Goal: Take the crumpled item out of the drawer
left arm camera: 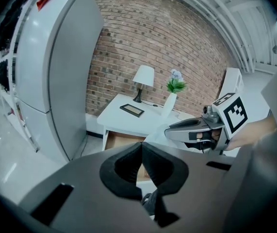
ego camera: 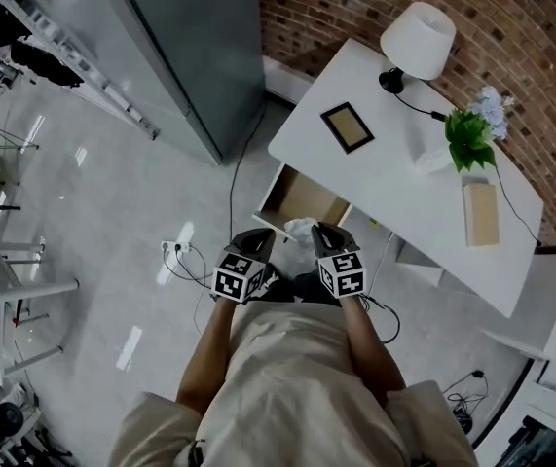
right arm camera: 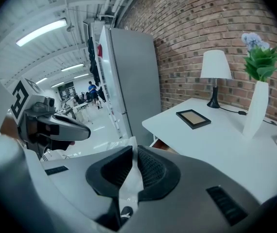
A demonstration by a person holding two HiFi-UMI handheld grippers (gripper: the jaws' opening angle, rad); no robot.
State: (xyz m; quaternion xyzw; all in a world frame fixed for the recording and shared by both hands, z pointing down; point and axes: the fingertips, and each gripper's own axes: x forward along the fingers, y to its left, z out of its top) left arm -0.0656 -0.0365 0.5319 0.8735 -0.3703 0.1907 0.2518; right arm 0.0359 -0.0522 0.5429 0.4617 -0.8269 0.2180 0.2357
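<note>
White crumpled item (right arm camera: 130, 182) shows only as a thin strip pinched between the right gripper (right arm camera: 133, 152) pads. In the head view most of it hides between the two grippers, so I can't tell if it clears the drawer (ego camera: 307, 200). Left gripper (left arm camera: 141, 147) jaws are together, nothing in them. Forearms (ego camera: 360, 343) are bent inward, grippers side by side, pointing at the open drawer front. Beyond are the white desk (ego camera: 394, 183), picture frame (ego camera: 347, 126) and lamp (ego camera: 417, 37).
</note>
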